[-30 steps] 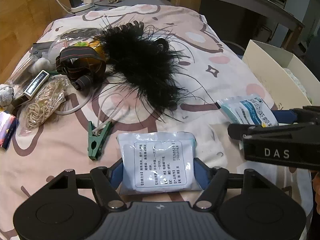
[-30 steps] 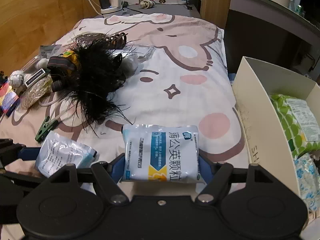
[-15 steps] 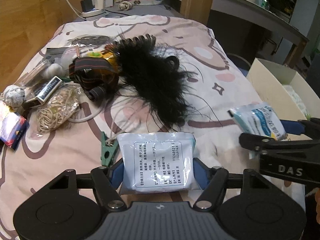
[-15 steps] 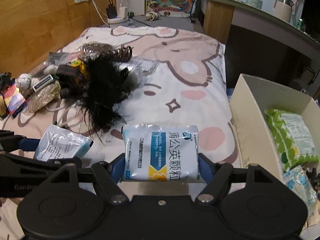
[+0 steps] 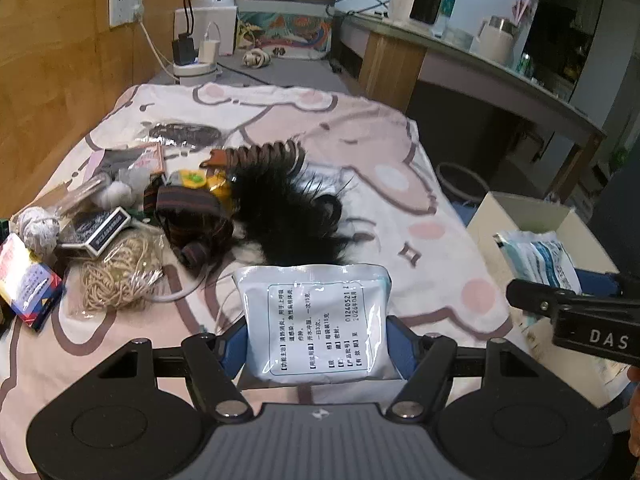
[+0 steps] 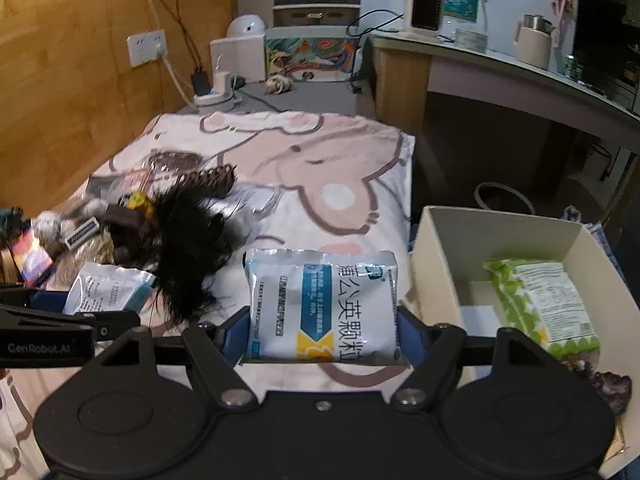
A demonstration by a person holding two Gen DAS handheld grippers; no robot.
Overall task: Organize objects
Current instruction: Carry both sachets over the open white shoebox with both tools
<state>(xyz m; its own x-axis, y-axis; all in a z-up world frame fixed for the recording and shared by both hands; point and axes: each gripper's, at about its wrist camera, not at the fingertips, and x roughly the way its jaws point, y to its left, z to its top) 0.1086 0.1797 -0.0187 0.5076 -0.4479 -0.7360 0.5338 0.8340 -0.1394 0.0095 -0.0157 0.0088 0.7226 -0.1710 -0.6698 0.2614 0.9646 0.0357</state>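
My left gripper (image 5: 316, 344) is shut on a white sachet (image 5: 316, 320), printed back up, held above the bed. My right gripper (image 6: 324, 332) is shut on a second sachet (image 6: 324, 304) with a blue and yellow front. Each gripper shows in the other's view: the right one (image 5: 560, 276) with its sachet (image 5: 540, 260) at the right edge, the left one (image 6: 72, 300) with its sachet (image 6: 108, 290) at the left edge. A cream cardboard box (image 6: 436, 264) stands open just right of the right gripper, with a green packet (image 6: 540, 304) inside.
A pile lies on the pink cartoon bedspread (image 5: 380, 208): a black feather piece (image 5: 288, 208), brown hair claw (image 5: 264, 154), striped band (image 5: 192, 216), bag of rubber bands (image 5: 120, 276), small boxes (image 5: 28, 284). A power strip (image 5: 196, 68) and a desk (image 5: 480, 80) lie beyond.
Both grippers have risen with their sachets still held. The bed and pile now look lower and farther, and the green clip has gone behind the left sachet.
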